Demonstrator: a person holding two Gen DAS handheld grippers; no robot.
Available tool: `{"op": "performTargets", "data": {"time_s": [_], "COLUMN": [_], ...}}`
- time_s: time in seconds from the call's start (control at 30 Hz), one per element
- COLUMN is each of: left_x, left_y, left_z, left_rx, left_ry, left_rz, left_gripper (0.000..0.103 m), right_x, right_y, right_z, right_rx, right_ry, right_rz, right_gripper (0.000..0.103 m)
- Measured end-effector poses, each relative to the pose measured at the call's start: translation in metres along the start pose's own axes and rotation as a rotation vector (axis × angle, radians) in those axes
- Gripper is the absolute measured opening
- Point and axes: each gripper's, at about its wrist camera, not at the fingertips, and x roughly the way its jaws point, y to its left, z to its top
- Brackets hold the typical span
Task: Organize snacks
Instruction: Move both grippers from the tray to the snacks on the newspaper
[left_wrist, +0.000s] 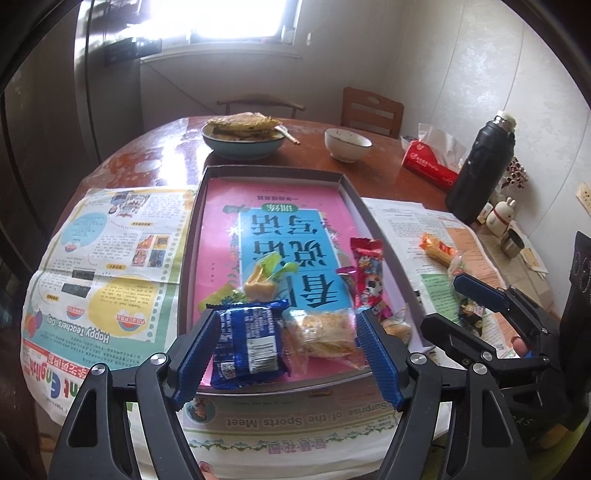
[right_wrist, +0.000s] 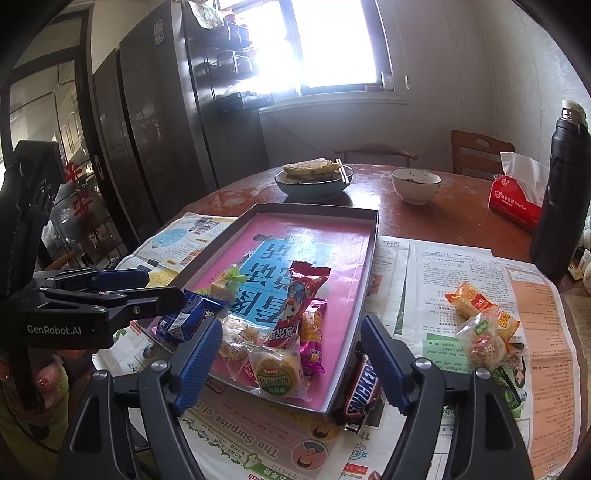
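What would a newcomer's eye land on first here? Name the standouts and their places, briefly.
The shallow tray with its bright pink liner sits mid-table on newspaper, snack packets heaped at its near end, a blue packet at its near left. A Snickers bar lies just outside the tray's near right corner. Both the left gripper and right gripper stand open over the heap.

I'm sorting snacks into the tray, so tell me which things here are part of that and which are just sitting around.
Part of the job:
tray
blue packet
red packet
Snickers bar
orange packet on the newspaper

Just lying about:
plate of flatbread
white bowl
tissue pack
black flask
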Motion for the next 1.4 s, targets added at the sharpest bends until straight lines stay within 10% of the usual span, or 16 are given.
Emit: {"op": "performTargets", "data": {"time_s": [1.4], "left_x": [0.028], "left_y": [-0.118], "left_z": [0.003], "left_rx": [0.201], "left_ry": [0.089], "left_rz": [-0.096], "left_gripper": [0.077], "right_x": [-0.068], "right_y": [-0.113], "right_z": [-0.017], "right_rx": [0.238], "right_ry": [-0.116], "right_rz": [-0.144], "right_gripper": [0.083]}}
